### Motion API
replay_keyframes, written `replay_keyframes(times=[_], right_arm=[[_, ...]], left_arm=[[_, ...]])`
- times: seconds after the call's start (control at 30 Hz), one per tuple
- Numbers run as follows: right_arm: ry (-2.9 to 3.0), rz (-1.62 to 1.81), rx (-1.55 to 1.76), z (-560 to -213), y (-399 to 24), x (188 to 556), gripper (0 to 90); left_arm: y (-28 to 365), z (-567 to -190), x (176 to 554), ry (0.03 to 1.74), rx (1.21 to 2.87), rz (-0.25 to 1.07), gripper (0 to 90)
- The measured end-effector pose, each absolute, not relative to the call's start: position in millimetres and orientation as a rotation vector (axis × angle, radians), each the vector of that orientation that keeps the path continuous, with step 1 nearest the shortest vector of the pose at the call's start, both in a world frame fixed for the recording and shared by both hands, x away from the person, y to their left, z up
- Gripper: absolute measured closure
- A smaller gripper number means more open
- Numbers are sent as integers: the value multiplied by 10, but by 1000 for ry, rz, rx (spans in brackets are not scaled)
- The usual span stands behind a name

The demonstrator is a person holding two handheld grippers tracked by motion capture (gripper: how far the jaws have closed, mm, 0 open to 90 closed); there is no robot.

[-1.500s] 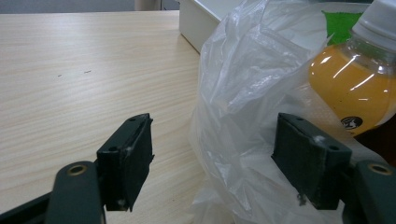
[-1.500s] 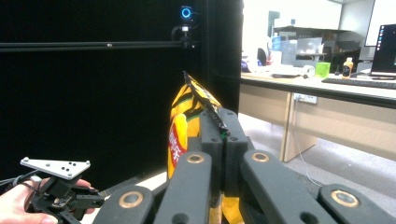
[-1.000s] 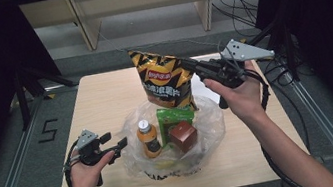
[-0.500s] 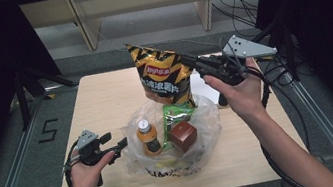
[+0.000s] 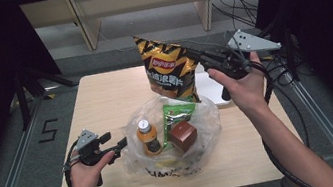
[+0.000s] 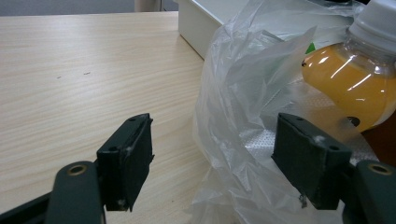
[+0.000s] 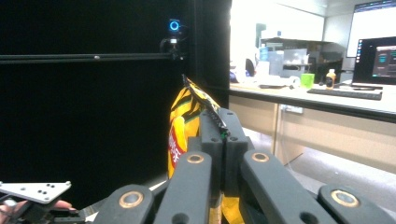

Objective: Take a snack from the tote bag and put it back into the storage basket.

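Lifted higher, one chip bag (image 5: 169, 70); three items (image 5: 169, 132) remain bagged.

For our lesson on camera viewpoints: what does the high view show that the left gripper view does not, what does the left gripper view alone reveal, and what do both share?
High view alone: the right gripper shut on the top edge of the chip bag, lifted above the table; also a green packet and a brown box in the plastic bag.

Left gripper view alone: up close, the left gripper has open jaws beside the bag's crumpled film, gripping nothing.

Both: the wooden table, the clear plastic bag, the orange drink bottle and the white tray.
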State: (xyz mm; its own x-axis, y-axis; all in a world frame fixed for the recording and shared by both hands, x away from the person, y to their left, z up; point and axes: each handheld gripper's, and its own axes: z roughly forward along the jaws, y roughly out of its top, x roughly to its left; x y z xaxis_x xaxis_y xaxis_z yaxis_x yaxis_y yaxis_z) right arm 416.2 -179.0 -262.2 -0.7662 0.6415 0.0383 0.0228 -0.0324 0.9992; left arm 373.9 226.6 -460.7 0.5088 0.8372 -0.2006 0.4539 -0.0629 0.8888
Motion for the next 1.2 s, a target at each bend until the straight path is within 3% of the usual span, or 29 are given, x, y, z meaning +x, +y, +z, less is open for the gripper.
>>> replay_keyframes(times=[1.2], right_arm=[[1743, 1737, 793, -2656, -1946, 4575, 900]], left_arm=[[2280, -4581, 3713, 1096, 1686, 456, 276]])
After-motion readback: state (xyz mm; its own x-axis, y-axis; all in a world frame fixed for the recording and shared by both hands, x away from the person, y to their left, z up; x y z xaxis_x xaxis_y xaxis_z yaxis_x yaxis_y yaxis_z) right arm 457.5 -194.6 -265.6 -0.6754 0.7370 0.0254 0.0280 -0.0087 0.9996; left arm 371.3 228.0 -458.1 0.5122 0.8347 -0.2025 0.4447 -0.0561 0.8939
